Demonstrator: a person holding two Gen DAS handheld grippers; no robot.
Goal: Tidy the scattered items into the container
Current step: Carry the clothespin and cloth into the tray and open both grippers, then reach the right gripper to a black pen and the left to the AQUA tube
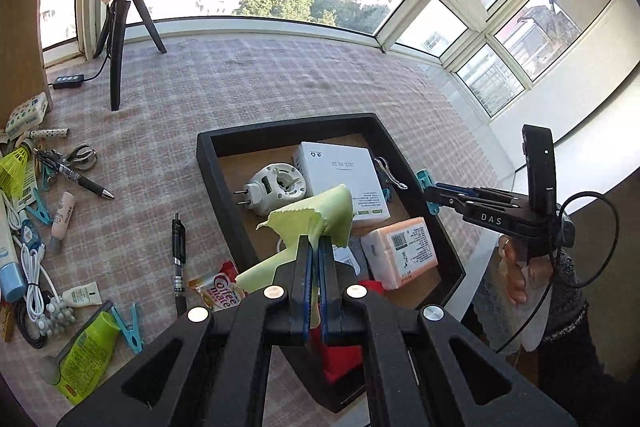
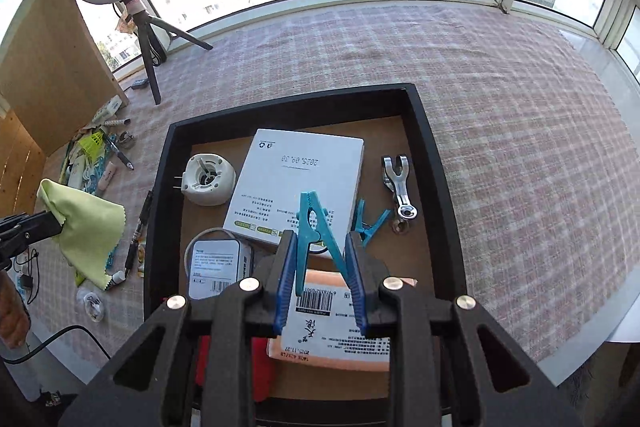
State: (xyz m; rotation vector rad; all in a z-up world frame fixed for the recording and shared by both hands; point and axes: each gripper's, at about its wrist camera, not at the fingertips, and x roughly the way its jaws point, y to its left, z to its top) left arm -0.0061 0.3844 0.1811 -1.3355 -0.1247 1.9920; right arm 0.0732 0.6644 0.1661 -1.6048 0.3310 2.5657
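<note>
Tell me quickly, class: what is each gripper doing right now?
Left gripper: jaws shut on the green cloth.
Right gripper: jaws shut on the blue clothespin, above the black tray.

Right gripper (image 2: 320, 247) clamps teal clothespin (image 2: 316, 227) above black tray (image 2: 288, 103); left gripper (image 2: 56, 223) pinches green cloth (image 2: 90, 231) beside tray.

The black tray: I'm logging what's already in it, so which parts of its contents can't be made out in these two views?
- Red item at the black tray's near end: both views, behind the fingers; identity unclear.
- Orange packet: right wrist view, partly hidden by the right gripper and its blue clothespin.
- White box print: too small.
</note>
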